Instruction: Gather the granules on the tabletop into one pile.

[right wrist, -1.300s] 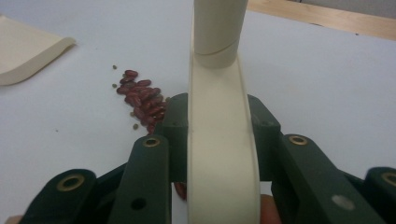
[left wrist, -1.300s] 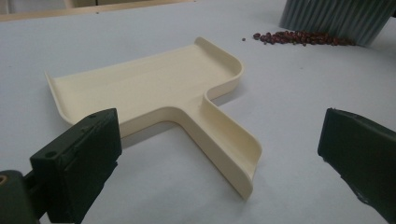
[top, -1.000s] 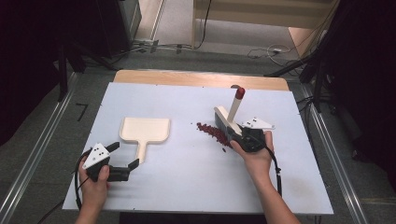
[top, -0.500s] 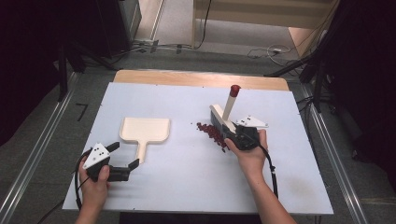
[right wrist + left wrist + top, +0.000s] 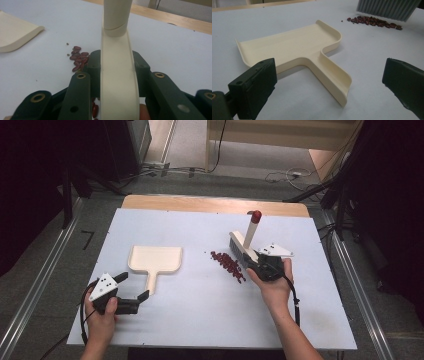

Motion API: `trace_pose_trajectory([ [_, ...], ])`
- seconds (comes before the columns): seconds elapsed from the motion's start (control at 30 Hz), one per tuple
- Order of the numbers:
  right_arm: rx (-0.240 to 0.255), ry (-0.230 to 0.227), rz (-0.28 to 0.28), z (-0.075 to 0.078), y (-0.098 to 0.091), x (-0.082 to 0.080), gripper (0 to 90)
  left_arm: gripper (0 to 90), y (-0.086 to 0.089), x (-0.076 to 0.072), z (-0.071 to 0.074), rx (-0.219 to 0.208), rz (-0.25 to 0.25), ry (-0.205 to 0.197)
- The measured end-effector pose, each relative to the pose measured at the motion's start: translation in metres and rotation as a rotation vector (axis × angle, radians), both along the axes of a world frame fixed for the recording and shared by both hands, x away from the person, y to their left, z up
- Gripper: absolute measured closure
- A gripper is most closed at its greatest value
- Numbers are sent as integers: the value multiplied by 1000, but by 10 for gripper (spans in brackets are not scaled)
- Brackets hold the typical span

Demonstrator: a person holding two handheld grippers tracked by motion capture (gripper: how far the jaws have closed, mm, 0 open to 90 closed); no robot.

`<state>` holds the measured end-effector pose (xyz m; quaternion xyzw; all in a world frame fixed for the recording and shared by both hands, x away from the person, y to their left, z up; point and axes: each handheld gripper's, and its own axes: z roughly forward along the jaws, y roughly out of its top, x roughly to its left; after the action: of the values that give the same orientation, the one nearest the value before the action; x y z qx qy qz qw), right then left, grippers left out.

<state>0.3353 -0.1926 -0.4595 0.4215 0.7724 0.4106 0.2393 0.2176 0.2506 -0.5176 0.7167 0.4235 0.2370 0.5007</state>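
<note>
A cream dustpan [image 5: 154, 259] lies flat on the white table [image 5: 200, 320], handle toward me. My left gripper [image 5: 142, 296] is open just short of the handle's end; in the left gripper view the dustpan [image 5: 294, 51] lies ahead between the spread jaws of that gripper [image 5: 329, 82]. A line of red beans [image 5: 227, 265] lies mid-table. My right gripper [image 5: 255, 265] is shut on a cream hand brush [image 5: 243, 242] with a red-tipped handle, bristles down beside the beans. In the right gripper view the brush [image 5: 117, 57] runs up between the jaws, with beans [image 5: 78, 58] to its left.
A wooden strip [image 5: 215, 205] borders the table's far edge. Metal rails [image 5: 45, 275] run along both sides of the table. Cables [image 5: 285, 175] lie on the floor beyond. The dustpan's corner [image 5: 17, 32] appears at the left of the right gripper view.
My right gripper has carried the brush a little toward the far side and upright, with its bristles now just right of the beans. The left gripper has stayed put.
</note>
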Motion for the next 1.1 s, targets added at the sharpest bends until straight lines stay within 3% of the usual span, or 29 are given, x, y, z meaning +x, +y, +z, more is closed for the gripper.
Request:
trace_pose_trajectory([
  [0.17, -15, 12, -13, -6, 5, 0, 649, 0, 0, 0, 0, 0, 0, -1],
  [0.5, -2, 17, 18, -7, 24, -2, 649, 0, 0, 0, 0, -2, -2, 0],
  [0.63, -18, 0, 27, -4, 28, -3, 649, 0, 0, 0, 0, -4, -2, 0],
  [0.77, -15, -24, 29, 2, 20, -1, 649, 0, 0, 0, 0, -2, -2, 1],
  [0.93, 2, -36, 156, 15, 3, -1, 648, 0, 0, 0, 0, -2, 0, 0],
  [1.1, -13, 1, 352, 16, -3, -5, 648, 0, 0, 0, 0, 0, 0, 1],
])
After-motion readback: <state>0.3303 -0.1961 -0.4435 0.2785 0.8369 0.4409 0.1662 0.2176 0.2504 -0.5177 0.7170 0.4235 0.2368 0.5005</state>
